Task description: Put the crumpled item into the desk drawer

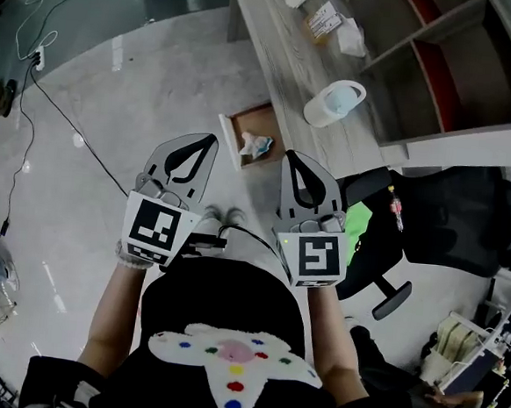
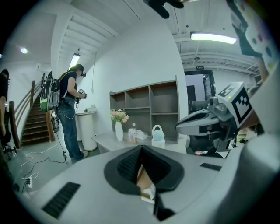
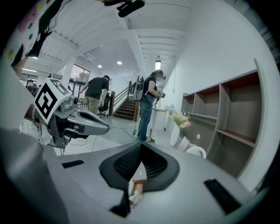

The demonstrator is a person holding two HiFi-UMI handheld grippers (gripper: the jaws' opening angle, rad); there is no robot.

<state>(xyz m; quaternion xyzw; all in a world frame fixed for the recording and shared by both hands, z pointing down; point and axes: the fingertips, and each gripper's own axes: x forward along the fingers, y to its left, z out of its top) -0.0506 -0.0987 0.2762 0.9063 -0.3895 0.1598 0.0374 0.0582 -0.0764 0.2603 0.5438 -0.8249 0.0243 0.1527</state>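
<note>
The person holds the left tongs (image 1: pixel 209 140) and right tongs (image 1: pixel 291 156) side by side, both closed and empty, pointing at the open brown wooden drawer (image 1: pixel 259 120) of the grey worktop (image 1: pixel 277 42). The white crumpled paper (image 1: pixel 258 144) lies inside the drawer. In both gripper views the tongs half hide it.

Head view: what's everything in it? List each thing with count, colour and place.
desk: 1, grey wood, top centre
drawer: 1, brown inside, open at desk's edge
crumpled item: 1, white, inside drawer
handled jug: 1, pale blue-white, on desk
packet: 1, yellowish, on desk
shelf unit: 1, grey, red back, top right
office chair: 1, black, right
cable: 1, black, floor left
left tool: 1, grey, shut, empty
right tool: 1, grey, shut, empty
</note>
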